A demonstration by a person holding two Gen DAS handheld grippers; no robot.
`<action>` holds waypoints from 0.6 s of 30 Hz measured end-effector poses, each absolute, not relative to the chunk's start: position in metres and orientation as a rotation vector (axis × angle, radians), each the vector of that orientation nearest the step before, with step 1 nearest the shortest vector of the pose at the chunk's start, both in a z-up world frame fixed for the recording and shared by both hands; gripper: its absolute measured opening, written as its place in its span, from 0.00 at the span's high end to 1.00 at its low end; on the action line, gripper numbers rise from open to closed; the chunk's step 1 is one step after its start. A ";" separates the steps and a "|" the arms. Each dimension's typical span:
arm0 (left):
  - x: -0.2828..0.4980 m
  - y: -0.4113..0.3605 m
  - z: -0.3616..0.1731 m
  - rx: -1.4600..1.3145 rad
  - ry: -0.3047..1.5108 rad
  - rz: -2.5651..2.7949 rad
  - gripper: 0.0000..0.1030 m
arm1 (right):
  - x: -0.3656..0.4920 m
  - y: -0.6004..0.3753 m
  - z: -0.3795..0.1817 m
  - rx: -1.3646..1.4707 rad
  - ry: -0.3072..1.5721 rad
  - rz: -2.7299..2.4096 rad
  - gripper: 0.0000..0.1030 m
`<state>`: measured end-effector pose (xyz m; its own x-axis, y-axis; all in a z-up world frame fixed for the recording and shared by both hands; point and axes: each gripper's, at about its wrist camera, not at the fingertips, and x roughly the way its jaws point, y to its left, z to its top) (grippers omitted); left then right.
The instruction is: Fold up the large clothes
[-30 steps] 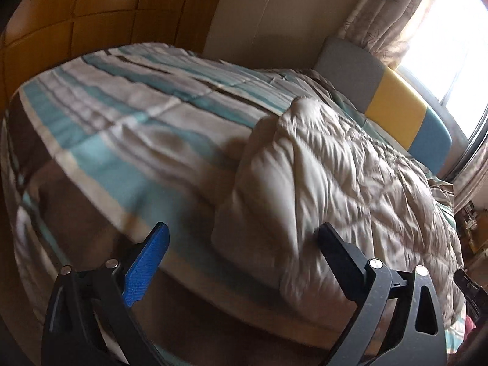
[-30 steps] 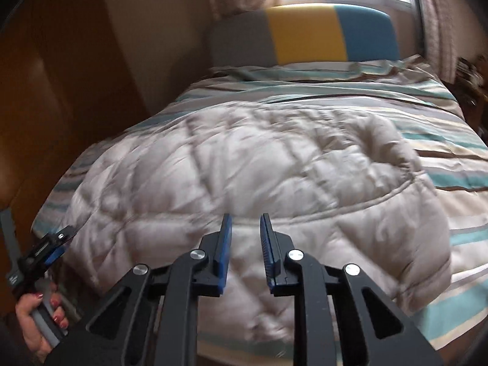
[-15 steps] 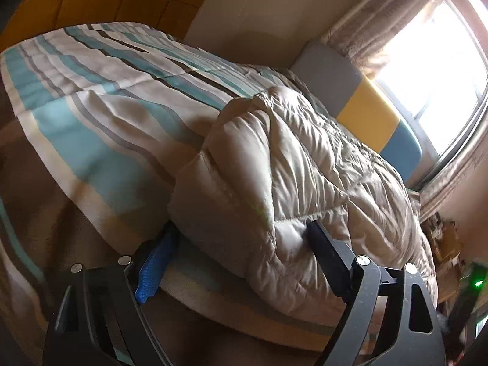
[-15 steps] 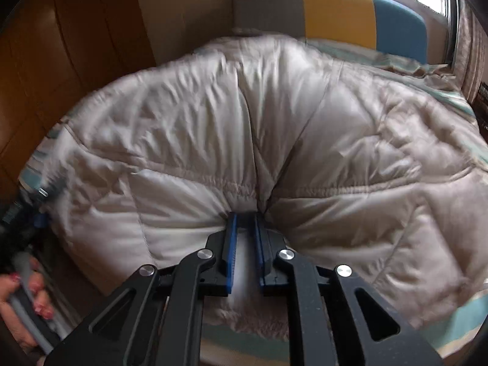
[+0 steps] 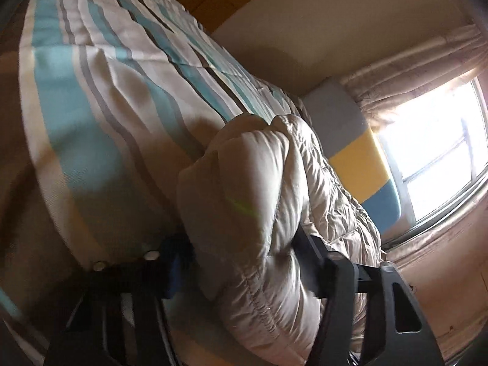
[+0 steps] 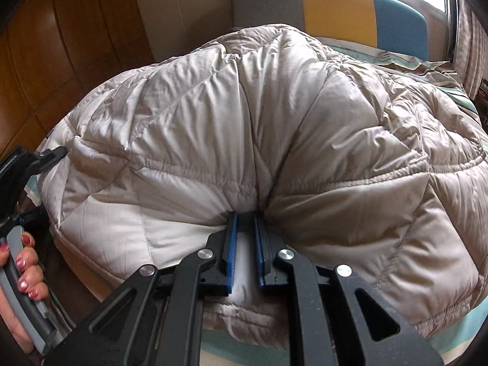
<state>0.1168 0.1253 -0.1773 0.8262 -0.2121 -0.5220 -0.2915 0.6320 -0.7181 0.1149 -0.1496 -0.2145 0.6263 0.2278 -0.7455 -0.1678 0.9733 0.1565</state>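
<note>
Your right gripper (image 6: 244, 228) pinches the near edge of the puffy coat (image 6: 274, 128) on the bed (image 5: 91, 116), your left gripper (image 5: 241, 253) sits wide around its left end, and the coat stretches away from you.

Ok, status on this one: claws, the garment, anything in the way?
Right claw shut on the quilted coat, near edge pinched. Left claw wide around a thick corner fold, grip unclear. Coat bunched on the striped bedspread. Nothing in the way.

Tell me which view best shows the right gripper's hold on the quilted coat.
The right wrist view: the right gripper has its jaws pinched on the beige quilted coat, fabric bunched between the blue pads. The left wrist view shows only the coat's edge in the left gripper.
</note>
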 end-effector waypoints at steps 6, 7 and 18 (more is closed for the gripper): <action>0.111 0.111 -0.152 -0.810 0.566 0.051 0.70 | 0.111 -0.141 -0.210 0.029 0.871 0.196 0.91; 0.110 0.104 -0.142 -0.786 0.541 0.037 0.71 | 0.110 -0.139 -0.209 0.017 0.871 0.191 0.91; 0.097 0.016 -0.046 -0.365 0.349 -0.181 0.73 | 0.083 -0.191 -0.169 0.191 0.817 0.137 0.57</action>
<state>0.0969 0.0159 -0.0460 0.9246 -0.2349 -0.3001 0.1107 0.9191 -0.3782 0.0832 -0.1908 -0.1693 0.6769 0.1944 -0.7100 -0.0472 0.9740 0.2217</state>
